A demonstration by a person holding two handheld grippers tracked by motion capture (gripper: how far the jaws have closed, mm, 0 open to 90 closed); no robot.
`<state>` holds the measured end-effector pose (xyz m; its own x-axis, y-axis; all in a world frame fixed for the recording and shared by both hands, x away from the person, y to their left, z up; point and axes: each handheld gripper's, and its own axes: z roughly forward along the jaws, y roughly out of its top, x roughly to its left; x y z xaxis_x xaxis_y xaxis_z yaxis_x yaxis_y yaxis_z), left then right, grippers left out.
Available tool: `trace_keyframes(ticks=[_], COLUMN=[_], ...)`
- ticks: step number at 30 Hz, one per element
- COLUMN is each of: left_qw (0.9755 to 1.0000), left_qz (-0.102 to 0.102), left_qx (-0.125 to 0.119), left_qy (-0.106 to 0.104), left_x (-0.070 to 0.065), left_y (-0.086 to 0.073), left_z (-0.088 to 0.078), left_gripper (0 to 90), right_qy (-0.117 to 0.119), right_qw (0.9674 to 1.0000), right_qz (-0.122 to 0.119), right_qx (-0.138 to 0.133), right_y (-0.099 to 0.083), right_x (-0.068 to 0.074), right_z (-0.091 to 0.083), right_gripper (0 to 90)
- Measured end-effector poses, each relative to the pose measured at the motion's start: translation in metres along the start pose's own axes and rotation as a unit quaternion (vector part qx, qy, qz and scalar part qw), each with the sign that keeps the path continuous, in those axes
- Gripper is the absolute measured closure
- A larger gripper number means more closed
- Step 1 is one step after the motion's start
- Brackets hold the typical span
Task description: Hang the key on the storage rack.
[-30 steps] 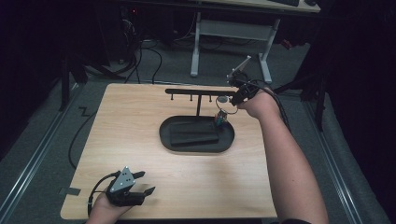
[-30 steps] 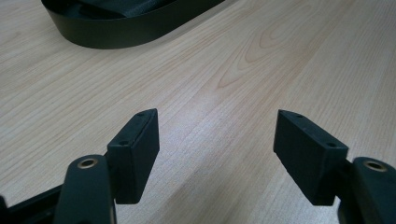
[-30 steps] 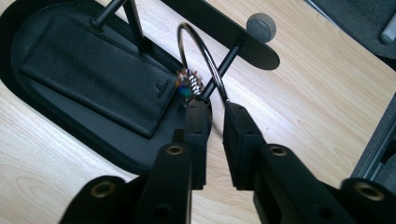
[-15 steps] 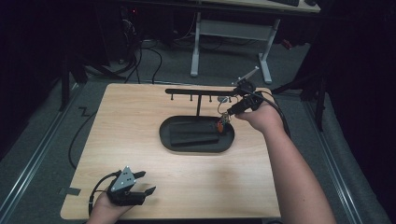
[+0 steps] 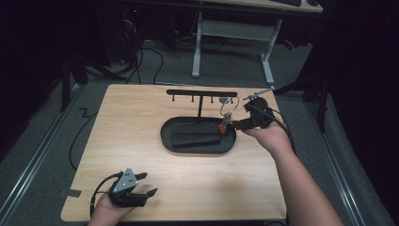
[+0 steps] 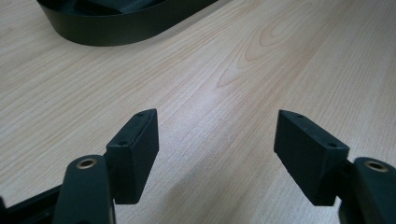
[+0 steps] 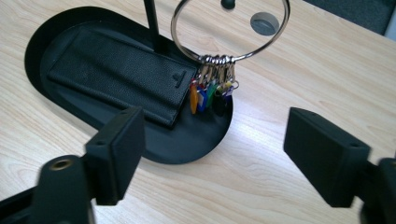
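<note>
In the right gripper view, the key ring (image 7: 229, 29) is cut off at the top edge, and the peg bearing it cannot be made out. The colored tags (image 7: 211, 91) overlap, their count left untold. The tray's (image 6: 116, 32) far side is cropped at upper left in the left gripper view.

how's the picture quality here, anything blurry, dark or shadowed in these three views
High view: surroundings black, only the light wooden table lit. Right gripper view: silver key ring with coloured tags sharp, near black jaws soft. Left gripper view: wood grain crisp, a faint shadow beneath the jaws.
</note>
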<state>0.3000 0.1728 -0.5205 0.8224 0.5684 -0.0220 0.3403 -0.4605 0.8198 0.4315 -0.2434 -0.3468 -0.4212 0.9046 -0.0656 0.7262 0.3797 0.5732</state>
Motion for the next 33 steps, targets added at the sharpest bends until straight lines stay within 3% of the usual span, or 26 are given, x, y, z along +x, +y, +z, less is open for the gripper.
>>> trace_keyframes(ticks=[9,14,17,23,29,32,33], left_qw=[1.0000,1.0000,1.0000,1.0000,0.9999,0.9999,0.9999], left_qz=[0.001,0.002,0.003,0.001,0.000,0.000,0.001], left_qx=[0.003,0.004,0.005,0.006,0.010,0.009,0.009], left_qy=[0.002,0.002,0.002,0.005,0.004,0.005,0.006], left_x=[0.000,-0.001,-0.002,-0.002,-0.003,-0.003,-0.004], left_y=[-0.001,-0.001,-0.001,-0.002,-0.003,-0.002,-0.001], left_z=[0.000,0.000,0.000,0.000,0.002,0.003,0.003], left_gripper=[31.5,31.5,31.4,31.3,31.3,31.4,31.5], right_qy=[-0.009,-0.011,-0.019,0.001,0.003,0.020,0.032], right_qw=[0.9995,0.9985,0.9972,0.9937,0.9879,0.9761,0.9744], right_qz=[0.006,0.005,-0.007,0.004,0.030,0.064,0.063], right_qx=[-0.028,-0.053,-0.072,-0.112,-0.152,-0.207,-0.214], right_y=[-0.036,-0.066,-0.093,-0.149,-0.201,-0.224,-0.226], right_x=[0.005,0.016,0.026,0.040,0.046,0.048,0.048], right_z=[0.001,0.007,0.016,0.039,0.048,0.039,0.034], right_gripper=[3.9,0.5,0.0,0.0,0.0,1.1,1.1])
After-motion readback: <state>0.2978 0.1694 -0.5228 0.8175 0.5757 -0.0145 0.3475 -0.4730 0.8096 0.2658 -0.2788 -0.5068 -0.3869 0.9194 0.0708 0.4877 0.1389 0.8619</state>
